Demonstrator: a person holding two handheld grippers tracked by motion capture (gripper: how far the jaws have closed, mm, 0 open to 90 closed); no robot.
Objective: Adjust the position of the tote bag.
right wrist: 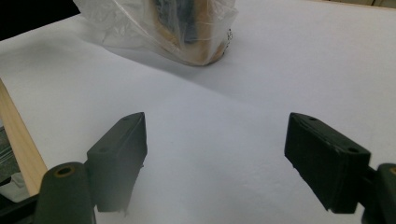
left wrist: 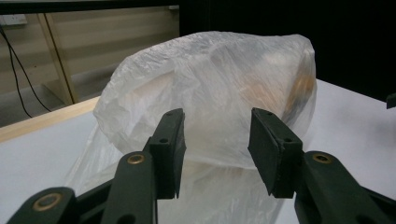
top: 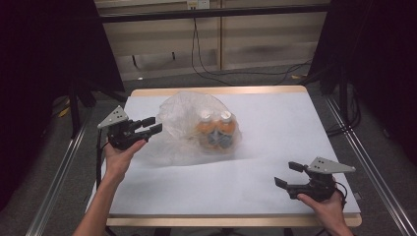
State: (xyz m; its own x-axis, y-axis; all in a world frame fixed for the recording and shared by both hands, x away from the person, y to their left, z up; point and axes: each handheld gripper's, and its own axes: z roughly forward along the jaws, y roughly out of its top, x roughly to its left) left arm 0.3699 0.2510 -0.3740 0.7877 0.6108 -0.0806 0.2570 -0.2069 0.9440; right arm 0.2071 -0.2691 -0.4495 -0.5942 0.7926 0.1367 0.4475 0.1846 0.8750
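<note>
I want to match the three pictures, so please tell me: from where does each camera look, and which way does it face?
High view: above the table, looking forward and down; both forearms, left gripper, right gripper.
Left gripper view: along its open jaws at the plastic bag close ahead.
Right gripper view: low over the table, open jaws, bag farther off.
All three share the bag.

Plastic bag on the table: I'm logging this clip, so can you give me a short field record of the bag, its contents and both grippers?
bag: translucent plastic bag, lying on the white table, puffed up
contents: two bottles with white caps, upright inside the bag
left gripper: left gripper beside the bag's left edge, jaws apart, aimed at the bag, nothing pinched
right gripper: right gripper near the table's front right, jaws wide, holding nothing, apart from the bag
</note>
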